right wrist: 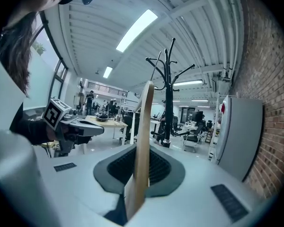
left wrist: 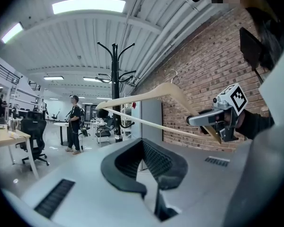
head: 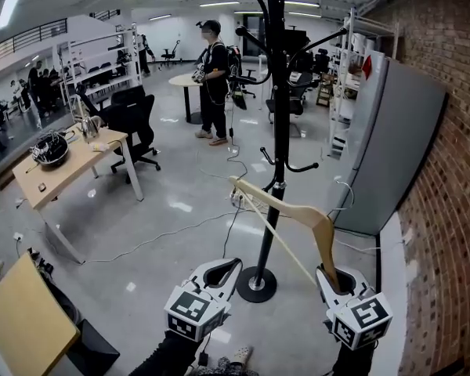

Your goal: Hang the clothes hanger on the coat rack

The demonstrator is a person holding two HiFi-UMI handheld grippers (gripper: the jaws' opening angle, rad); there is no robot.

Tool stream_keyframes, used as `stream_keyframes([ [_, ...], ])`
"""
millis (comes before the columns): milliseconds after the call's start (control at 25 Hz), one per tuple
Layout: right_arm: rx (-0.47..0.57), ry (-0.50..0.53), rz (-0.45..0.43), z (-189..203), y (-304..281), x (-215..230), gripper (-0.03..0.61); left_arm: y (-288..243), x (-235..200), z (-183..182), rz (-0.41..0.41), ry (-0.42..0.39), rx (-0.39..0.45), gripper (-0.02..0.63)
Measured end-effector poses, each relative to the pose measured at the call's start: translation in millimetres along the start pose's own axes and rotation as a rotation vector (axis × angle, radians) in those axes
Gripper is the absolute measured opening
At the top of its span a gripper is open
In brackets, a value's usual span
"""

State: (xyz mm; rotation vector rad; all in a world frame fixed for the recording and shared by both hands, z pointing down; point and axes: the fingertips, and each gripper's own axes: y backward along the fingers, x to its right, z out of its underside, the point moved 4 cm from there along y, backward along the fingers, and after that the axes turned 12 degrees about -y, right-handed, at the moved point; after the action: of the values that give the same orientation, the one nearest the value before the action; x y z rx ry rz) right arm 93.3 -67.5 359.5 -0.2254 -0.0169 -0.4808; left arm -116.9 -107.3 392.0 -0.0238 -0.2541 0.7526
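A black coat rack [head: 280,131] stands on a round base on the floor, just beyond both grippers; it also shows as the coat rack [left wrist: 115,93] and the coat rack [right wrist: 168,103]. My right gripper [head: 334,277] is shut on one end of a wooden clothes hanger [head: 290,208], which it holds up in the air. The hanger's far end reaches the rack's pole, and its wire hook [left wrist: 173,75] points up. The hanger arm [right wrist: 143,141] runs straight out between the right jaws. My left gripper [head: 223,272] is beside it at the left, shut with nothing in it.
A tall grey cabinet [head: 392,131] and a brick wall [head: 454,233] close off the right side. A wooden desk [head: 70,163] and a black office chair [head: 133,124] stand at the left. A person [head: 214,84] stands farther back. Cables [head: 164,233] lie on the floor.
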Motion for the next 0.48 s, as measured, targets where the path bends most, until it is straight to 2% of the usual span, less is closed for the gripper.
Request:
stream_keyframes([
  [240,-0.001,0.03,-0.008,-23,-49,40,0.048,-59,-36,-9,-0.009,-0.008,0.034,0.006],
  [480,0.0,0.036,-0.03,-39,-98,65,0.048,-94,-73,-6,-0.032,-0.004,0.039,0.006],
])
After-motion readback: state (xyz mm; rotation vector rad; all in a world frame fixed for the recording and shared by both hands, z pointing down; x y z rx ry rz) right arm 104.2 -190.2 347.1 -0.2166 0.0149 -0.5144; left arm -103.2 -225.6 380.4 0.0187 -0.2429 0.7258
